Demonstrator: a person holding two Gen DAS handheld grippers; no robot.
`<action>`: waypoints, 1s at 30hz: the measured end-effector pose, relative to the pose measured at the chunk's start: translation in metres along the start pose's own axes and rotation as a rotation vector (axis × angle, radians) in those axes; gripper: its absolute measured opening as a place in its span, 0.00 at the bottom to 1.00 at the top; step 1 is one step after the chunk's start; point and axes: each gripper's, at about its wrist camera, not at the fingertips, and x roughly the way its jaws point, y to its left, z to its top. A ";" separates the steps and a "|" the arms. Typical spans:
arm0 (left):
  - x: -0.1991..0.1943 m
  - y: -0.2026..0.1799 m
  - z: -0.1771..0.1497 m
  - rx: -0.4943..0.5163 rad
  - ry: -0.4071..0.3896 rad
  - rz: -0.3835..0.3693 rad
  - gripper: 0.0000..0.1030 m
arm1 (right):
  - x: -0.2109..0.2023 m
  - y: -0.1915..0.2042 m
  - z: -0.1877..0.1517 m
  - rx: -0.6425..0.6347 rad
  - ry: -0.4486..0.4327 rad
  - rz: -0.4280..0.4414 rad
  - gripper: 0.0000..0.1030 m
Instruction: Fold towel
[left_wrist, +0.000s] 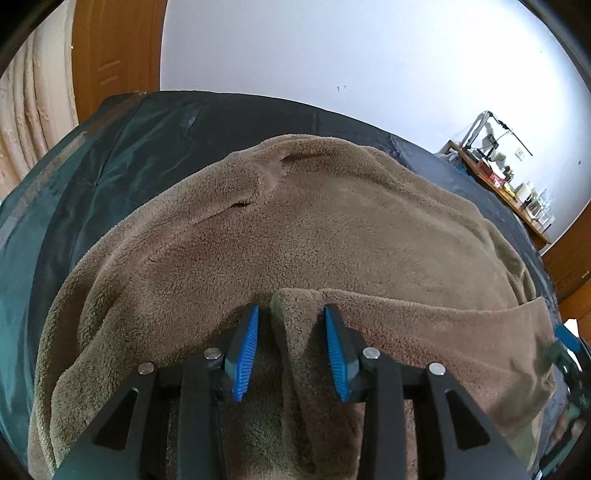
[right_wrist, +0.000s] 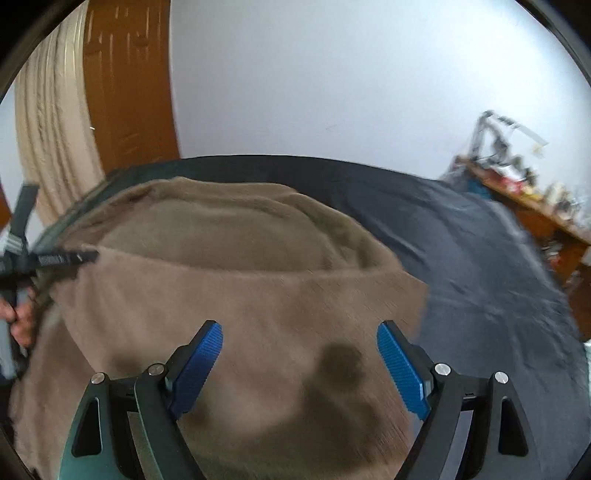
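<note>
Left gripper (left_wrist: 291, 314) jaws part-spread around raised edge of brown fleece towel (left_wrist: 295, 229), not pinching. Right gripper (right_wrist: 299, 332) spread wide above folded layer; dark cover (right_wrist: 480, 277) bare at right.

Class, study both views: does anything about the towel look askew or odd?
Yes. The towel lies rumpled on the dark sheet, with a raised wrinkle near its far edge. The folded-over layer sits askew, its corner between the left gripper pads. The right gripper hovers open.
</note>
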 end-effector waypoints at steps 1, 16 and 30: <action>0.000 0.001 0.000 -0.005 0.000 -0.006 0.39 | 0.011 0.000 0.007 0.007 0.024 0.017 0.85; 0.004 -0.007 0.001 0.053 -0.004 0.065 0.64 | 0.069 -0.040 0.010 0.069 0.118 -0.159 0.87; -0.015 -0.019 0.002 0.114 -0.150 0.117 0.73 | 0.008 0.033 -0.019 -0.085 0.039 -0.115 0.88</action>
